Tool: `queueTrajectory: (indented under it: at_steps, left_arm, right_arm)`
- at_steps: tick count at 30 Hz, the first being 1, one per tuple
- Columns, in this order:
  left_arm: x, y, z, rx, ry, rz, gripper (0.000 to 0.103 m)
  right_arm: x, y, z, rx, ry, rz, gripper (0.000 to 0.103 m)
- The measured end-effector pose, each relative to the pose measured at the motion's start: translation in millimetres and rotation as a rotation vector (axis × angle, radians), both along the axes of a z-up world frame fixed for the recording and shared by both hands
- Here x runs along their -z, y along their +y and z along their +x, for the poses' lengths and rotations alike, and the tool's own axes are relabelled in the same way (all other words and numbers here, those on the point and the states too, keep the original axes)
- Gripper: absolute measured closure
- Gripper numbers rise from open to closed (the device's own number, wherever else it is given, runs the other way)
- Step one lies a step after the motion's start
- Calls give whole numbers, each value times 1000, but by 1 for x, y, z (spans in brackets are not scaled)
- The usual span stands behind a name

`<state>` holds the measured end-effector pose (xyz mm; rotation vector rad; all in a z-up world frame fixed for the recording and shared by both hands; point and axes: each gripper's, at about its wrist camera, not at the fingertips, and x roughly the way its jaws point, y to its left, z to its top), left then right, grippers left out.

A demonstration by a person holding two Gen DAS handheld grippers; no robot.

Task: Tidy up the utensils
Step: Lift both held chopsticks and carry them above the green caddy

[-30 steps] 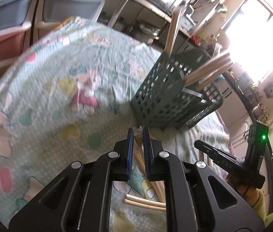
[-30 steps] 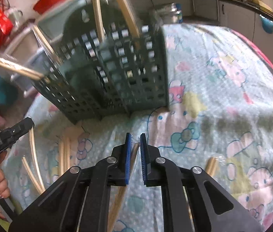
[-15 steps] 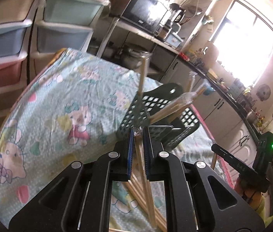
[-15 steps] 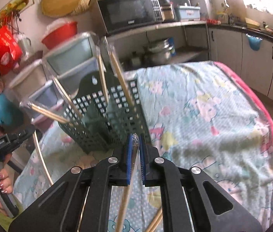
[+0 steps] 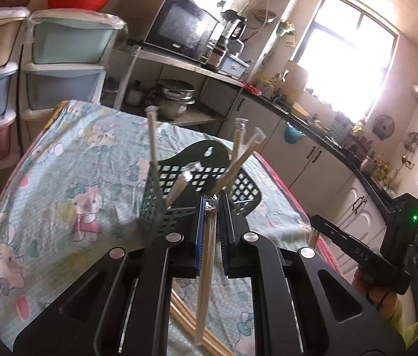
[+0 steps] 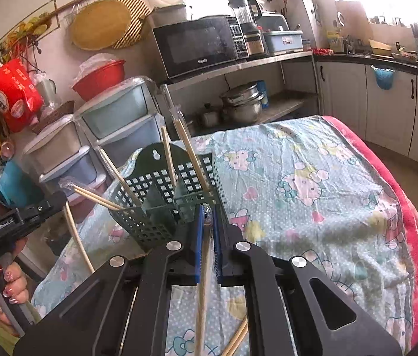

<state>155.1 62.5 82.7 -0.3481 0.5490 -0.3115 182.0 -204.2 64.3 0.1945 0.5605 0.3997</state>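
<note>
On the table, green caddy holding wrapped chopsticks, both jaws gripping one.

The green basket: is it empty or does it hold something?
Not empty. Several wrapped chopsticks stand and lean inside the green basket, their tops sticking out above its rim.

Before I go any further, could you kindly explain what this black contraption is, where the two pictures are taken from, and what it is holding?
There is no robot: a person grips a black two-finger tool in each hand, each with a camera looking along its fingers. One picture is from the left tool, the other from the right tool. Each is shut on a plastic-wrapped pair of wooden chopsticks, lifted off the cartoon-printed tablecloth. Ahead stands a dark green perforated plastic utensil holder already containing chopsticks; loose chopsticks lie on the cloth.
</note>
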Motion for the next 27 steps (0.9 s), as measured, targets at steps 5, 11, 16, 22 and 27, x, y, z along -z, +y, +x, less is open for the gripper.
queueTrajectory:
  at_steps: [5,11,16,22,27]
  left_arm:
    - [-8,-9,0,23,-20,8,97]
    - [-18,-22,2,58,-42,19,97]
    - [-27,-38,7,89,-62,34,97]
    - [-39,-54,16,125,-91,55,97]
    - [-52,-66,23,142,-116,83,97]
  right_arm:
    - [-11,-2,-9,5,-42,11,97]
    - [-22,-8,-15,21,-82,29,97]
    - [-32,-11,-16,34,-114,39,97]
    - [-45,-15,-18,54,-159,45,97]
    - [-53,-21,-15,72,-179,61,97]
